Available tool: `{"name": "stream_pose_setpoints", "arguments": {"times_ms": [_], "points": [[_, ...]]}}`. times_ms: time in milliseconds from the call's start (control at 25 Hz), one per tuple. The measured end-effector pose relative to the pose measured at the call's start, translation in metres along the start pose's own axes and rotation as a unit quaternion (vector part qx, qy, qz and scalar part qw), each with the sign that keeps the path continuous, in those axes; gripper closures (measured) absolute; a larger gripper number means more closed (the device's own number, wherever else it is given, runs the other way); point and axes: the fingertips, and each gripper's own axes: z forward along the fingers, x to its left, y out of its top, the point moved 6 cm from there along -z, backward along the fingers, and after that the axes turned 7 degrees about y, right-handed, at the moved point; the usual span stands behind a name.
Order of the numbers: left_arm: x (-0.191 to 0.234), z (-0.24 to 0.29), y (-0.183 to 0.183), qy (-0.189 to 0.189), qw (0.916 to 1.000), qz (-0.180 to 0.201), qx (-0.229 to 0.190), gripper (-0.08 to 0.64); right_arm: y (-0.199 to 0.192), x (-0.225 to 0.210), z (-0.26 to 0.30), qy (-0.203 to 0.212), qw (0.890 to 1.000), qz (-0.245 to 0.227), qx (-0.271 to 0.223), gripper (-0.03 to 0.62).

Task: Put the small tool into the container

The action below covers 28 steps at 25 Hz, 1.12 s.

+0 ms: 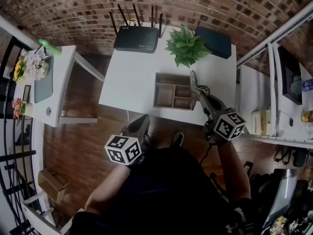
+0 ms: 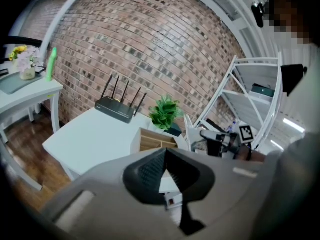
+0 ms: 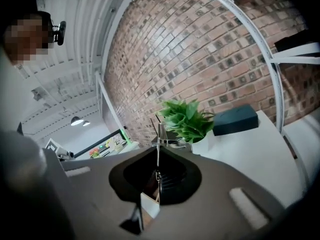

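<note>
Wood walls divide the rectangular container (image 1: 171, 78) into compartments.

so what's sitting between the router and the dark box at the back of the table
the potted plant stands between the router and the dark box, its leaves overlapping the box's left end; the head view shows this most clearly

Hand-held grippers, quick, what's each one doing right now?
Left hand-held gripper: closed, empty.
Right hand-held gripper: closed on the small tool.
</note>
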Motion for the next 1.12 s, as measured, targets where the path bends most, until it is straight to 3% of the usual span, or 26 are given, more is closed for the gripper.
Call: {"name": "stream_pose_setpoints", "arguments": {"times_ms": [280,720,1000,1120], "points": [[0.019,-0.013,0.006,0.019,0.9997,-0.005,-0.012,0.554,-0.021,0.026,0.061,0.011,0.999,-0.028,0.023,0.58],[0.054,-0.035,0.01,0.045,0.9985,-0.024,-0.019,0.555,-0.066,0.038,0.109,-0.018,0.994,-0.083,0.062,0.58],[0.064,-0.037,0.01,0.044,0.9987,-0.024,-0.009,0.554,-0.094,0.041,0.119,-0.046,0.981,-0.163,0.098,0.58],[0.066,-0.035,0.009,0.042,0.9988,-0.023,-0.006,0.554,-0.101,0.038,0.119,-0.057,0.978,-0.172,0.105,0.58]]}}
